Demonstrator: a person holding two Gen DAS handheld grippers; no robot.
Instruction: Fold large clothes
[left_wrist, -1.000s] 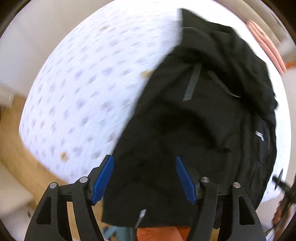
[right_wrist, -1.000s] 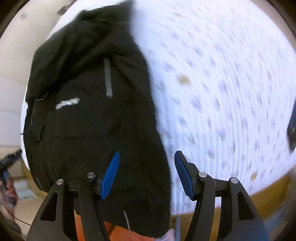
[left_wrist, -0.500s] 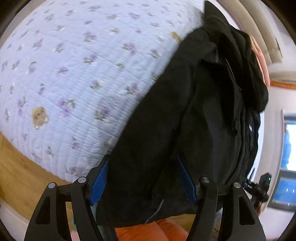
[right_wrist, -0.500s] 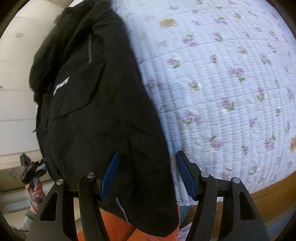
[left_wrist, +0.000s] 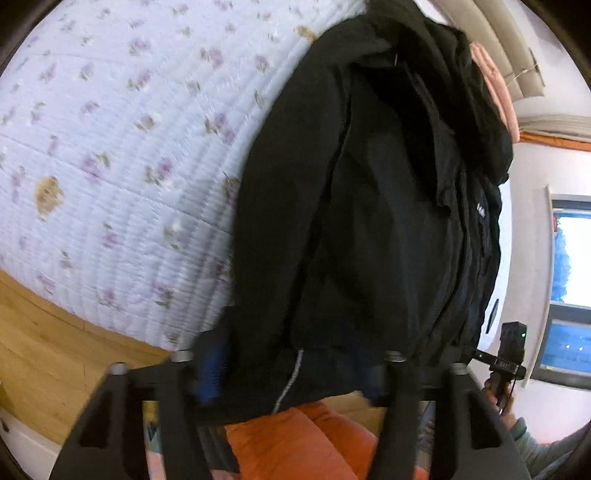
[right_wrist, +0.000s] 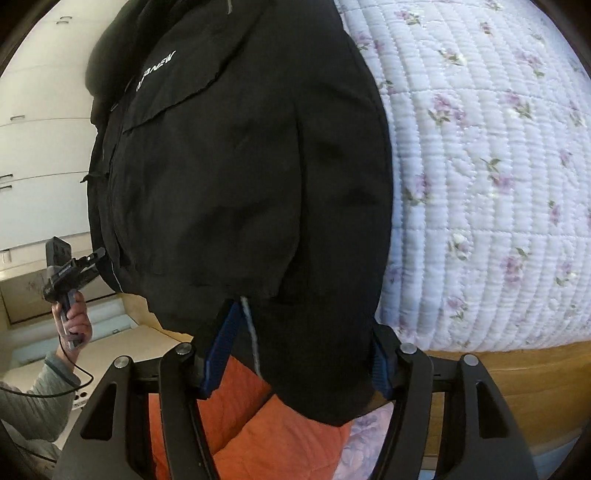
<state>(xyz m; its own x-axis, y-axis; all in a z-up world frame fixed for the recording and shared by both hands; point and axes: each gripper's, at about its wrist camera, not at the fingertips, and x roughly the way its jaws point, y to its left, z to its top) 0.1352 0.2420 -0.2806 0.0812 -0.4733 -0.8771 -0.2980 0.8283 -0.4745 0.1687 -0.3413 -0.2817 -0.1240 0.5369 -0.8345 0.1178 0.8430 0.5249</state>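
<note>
A large black jacket (left_wrist: 369, 206) lies on the quilted floral bedspread (left_wrist: 122, 155), its hem hanging over the bed's near edge. In the right wrist view the jacket (right_wrist: 236, 166) shows white chest lettering. My left gripper (left_wrist: 291, 369) is open, its blue-padded fingers either side of the hem, which drapes between them. My right gripper (right_wrist: 299, 354) is open too, with the hem's other corner hanging between its fingers. The fingertips are partly hidden by cloth in both views.
The wooden bed frame (left_wrist: 44, 354) runs below the bedspread (right_wrist: 498, 184). Orange fabric (right_wrist: 236, 417) lies under the hem. A pink item (left_wrist: 495, 85) sits at the bed's far side. The other hand-held gripper (right_wrist: 70, 273) shows at the left, and a window (left_wrist: 569, 280) at the right.
Both grippers have moved closer and lower toward the jacket's hem at the bed edge, so the hem now drapes between the fingers. The jaws stay open.
</note>
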